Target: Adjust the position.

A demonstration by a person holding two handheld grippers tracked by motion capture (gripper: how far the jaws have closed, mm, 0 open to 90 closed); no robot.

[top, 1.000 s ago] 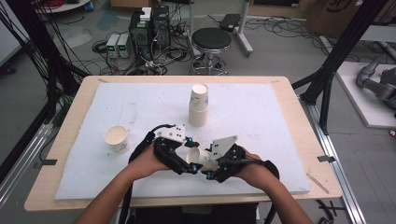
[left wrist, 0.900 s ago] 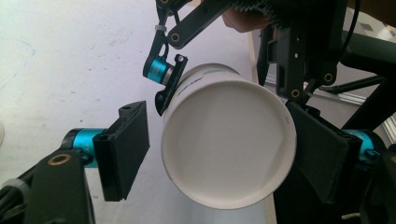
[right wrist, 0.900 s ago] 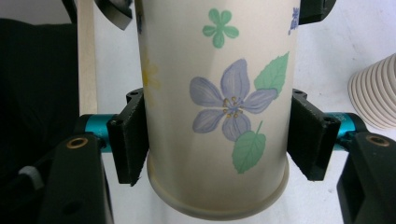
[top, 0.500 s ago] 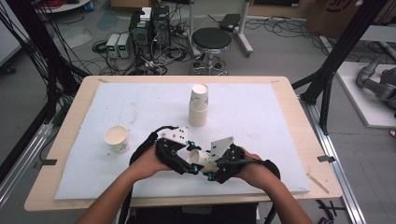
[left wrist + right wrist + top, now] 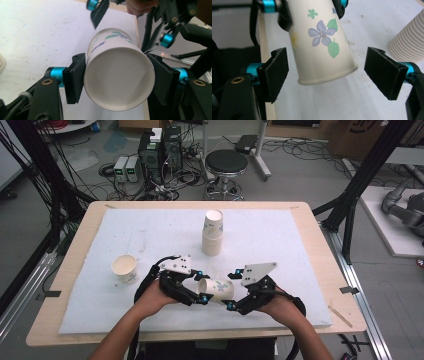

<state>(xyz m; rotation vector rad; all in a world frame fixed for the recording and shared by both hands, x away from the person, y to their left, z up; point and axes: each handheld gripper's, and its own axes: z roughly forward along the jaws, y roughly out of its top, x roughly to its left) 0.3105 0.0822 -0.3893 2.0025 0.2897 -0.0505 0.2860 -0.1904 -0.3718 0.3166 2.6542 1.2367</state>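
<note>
Your left gripper point(image 5: 200, 297) gripped the flowered paper cup point(image 5: 216, 290) near its rim, a black pad pressed on either side, after its jaws had just been closing around it. You held the cup on its side above the white mat point(image 5: 280, 240), its open mouth turned toward your left hand point(image 5: 152, 296) and its base toward your right. In the left gripper view the cup point(image 5: 117, 75) showed its white inside, squeezed between the two pads.

Your right gripper point(image 5: 231, 304) stood open at the cup's base. In the right gripper view its pads hung either side of the cup point(image 5: 322, 42), both apart from the printed wall, with clear gaps. Your right hand point(image 5: 280, 307) lay just right of the cup, near the front edge of the table point(image 5: 320, 235).

Left of the held cup, a single paper cup point(image 5: 125, 269) stood upright on the mat. Beyond the held cup, toward the far edge, stood a stack of cups point(image 5: 213, 233), well apart from it. Farther still beyond the cup, past the table, stood a round stool point(image 5: 226, 162) on the floor.
</note>
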